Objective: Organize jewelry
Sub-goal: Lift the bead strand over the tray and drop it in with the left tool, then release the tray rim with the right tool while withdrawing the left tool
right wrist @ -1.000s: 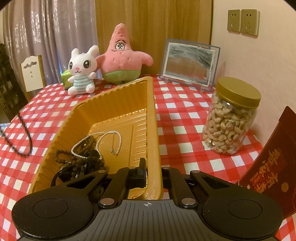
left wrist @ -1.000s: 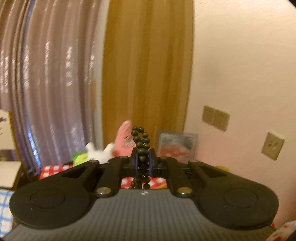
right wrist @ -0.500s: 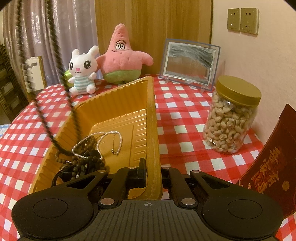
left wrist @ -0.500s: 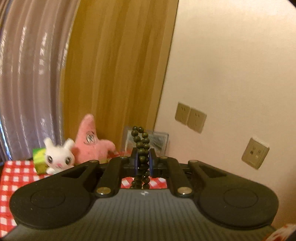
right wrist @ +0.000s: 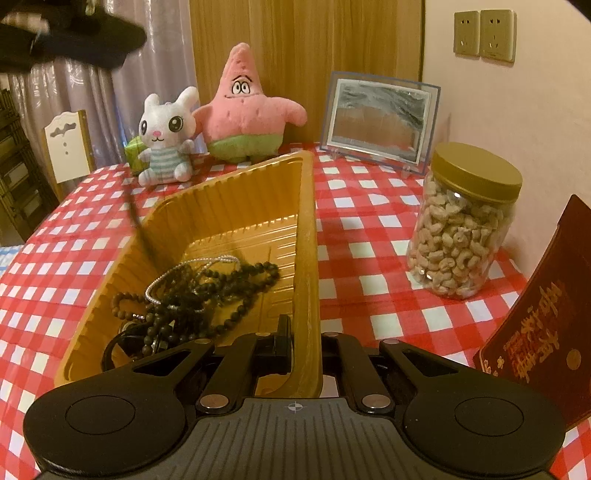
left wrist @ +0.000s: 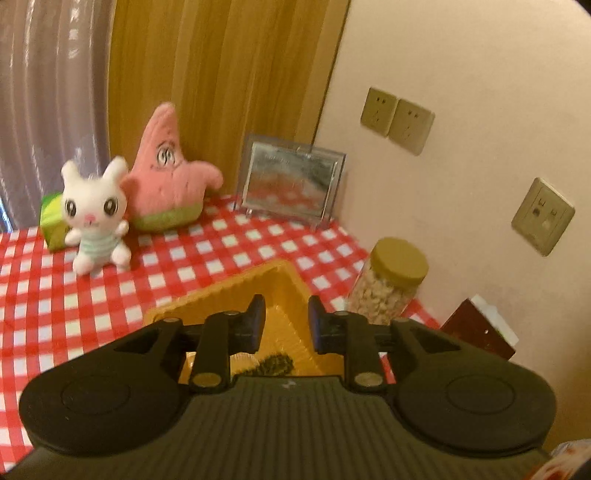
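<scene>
My left gripper (left wrist: 286, 319) hangs above the yellow plastic tray (left wrist: 221, 291), its jaws opening with nothing between them. Below it a string of dark beads (left wrist: 275, 363) lies in the tray. In the right wrist view the dark bead necklace (right wrist: 207, 291) is heaped on the tray (right wrist: 236, 199) floor over a silvery pearl strand (right wrist: 192, 267). A blurred dark strand (right wrist: 138, 225) still trails down the left wall. My right gripper (right wrist: 306, 347) is shut on the tray's near right rim. The left tool's black body (right wrist: 74, 33) shows at the top left.
A white bunny toy (right wrist: 166, 140), a pink starfish plush (right wrist: 245, 110) and a framed picture (right wrist: 380, 122) stand at the back of the checked tablecloth (right wrist: 369, 240). A jar of cashews (right wrist: 461, 229) and a dark red booklet (right wrist: 539, 325) are to the right. The wall is close on the right.
The left gripper has dropped and tilted down over the tray and let go of the dark bead necklace, which now lies in the tray. The right gripper has not moved.
</scene>
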Demonstrator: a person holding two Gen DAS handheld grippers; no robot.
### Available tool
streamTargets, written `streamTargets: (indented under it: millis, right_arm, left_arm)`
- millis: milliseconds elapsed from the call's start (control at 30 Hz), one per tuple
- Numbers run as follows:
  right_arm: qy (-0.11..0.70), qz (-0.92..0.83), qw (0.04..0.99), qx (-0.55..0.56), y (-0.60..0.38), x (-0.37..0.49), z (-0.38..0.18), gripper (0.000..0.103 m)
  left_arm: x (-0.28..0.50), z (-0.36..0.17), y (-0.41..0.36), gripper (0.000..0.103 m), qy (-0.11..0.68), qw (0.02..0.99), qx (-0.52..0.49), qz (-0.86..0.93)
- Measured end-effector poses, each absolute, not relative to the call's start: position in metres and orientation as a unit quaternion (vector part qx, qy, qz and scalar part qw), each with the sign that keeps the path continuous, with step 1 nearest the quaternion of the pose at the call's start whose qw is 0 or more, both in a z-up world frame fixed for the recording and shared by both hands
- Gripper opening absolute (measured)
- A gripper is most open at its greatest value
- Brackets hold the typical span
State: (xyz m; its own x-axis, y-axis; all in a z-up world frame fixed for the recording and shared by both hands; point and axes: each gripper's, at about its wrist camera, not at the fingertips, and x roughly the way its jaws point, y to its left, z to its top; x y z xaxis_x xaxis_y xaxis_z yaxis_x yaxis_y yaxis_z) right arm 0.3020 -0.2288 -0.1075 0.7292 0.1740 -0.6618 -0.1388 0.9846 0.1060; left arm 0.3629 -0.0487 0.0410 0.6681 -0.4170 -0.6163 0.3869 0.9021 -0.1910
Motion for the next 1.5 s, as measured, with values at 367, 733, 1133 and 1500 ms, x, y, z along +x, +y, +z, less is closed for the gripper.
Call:
streamTargets:
  millis: [367,733,1133,1500]
  right_arm:
    - [0.357,0.092,0.929,0.021,-0.23,0.303,-0.108,0.005]
    - [0.355,0.114,0.928,0.014,-0.228,0.31,-0.115,0.005]
    - [0.398,0.129,0.904,0.085,-0.255,0.32,-0.144,0.006]
    - [0.351,0.132,0.924,0.073,-0.271,0.307,-0.116,0.075]
  left_arm:
    - [0.335,0.021,-0.013,0.03,0.371,0.917,-0.032,-0.141]
    - [0.303,-0.008,0.025,0.038,0.394,0.917,-0.05,-0.033]
    - [0.269,-0.028,0.022,0.049,0.404,0.913,-0.049,0.02]
    - [0.234,-0.028,0.011,0.077,0.393,0.917,-0.037,0.053]
